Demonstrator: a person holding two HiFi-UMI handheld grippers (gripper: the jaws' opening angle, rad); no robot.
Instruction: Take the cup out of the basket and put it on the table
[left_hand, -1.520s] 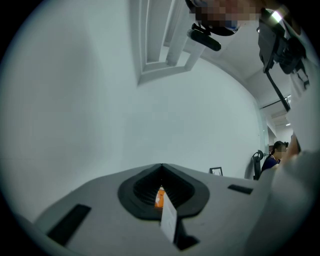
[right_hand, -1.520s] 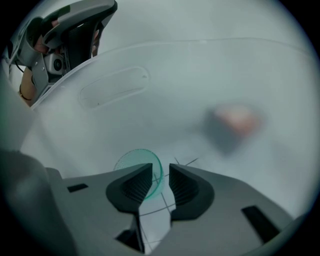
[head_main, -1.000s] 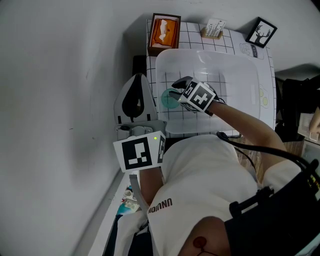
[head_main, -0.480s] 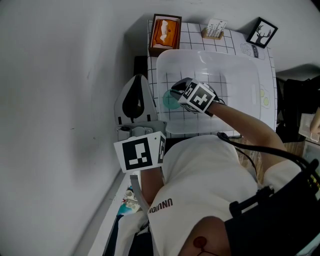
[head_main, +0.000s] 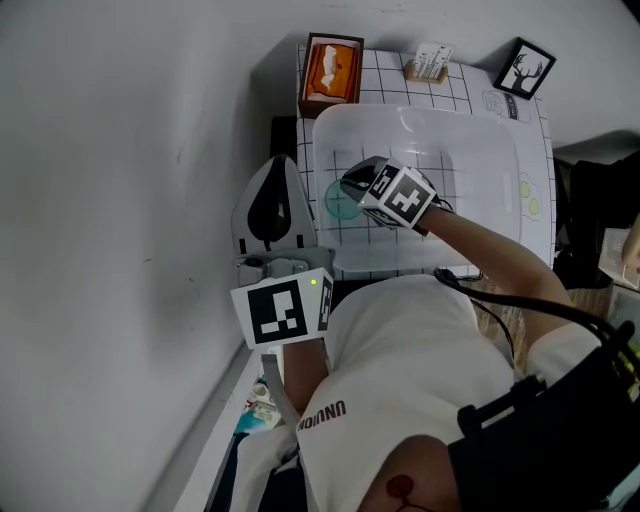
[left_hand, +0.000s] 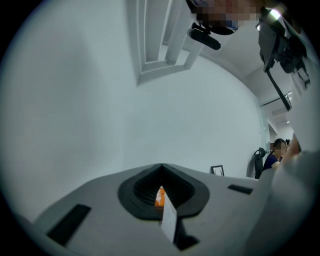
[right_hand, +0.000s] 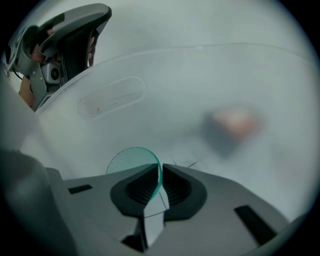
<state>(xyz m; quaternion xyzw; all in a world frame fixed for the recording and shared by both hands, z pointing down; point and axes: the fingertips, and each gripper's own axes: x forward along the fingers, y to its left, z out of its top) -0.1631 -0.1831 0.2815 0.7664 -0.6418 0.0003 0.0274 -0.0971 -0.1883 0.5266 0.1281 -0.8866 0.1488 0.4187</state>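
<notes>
Right gripper (head_main: 347, 187) angled down ahead of me, my right forearm (head_main: 485, 245) stretched forward. Its jaws have just been closing; pads now pinch thin rim of green cup (right_hand: 131, 159) between them. Left gripper (head_main: 279, 165) held level, close by my torso, jaws together, nothing between them. Its marker cube (head_main: 281, 310) faces up toward my head.

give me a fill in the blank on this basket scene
1. The right gripper pinches the rim of the ___ cup.
2. The cup sits inside the clear ___.
3. The framed picture shows a ___.
Missing words: green; basket; deer.
Note: the right gripper's jaws have just been closing, with the cup's wall between them.
</notes>
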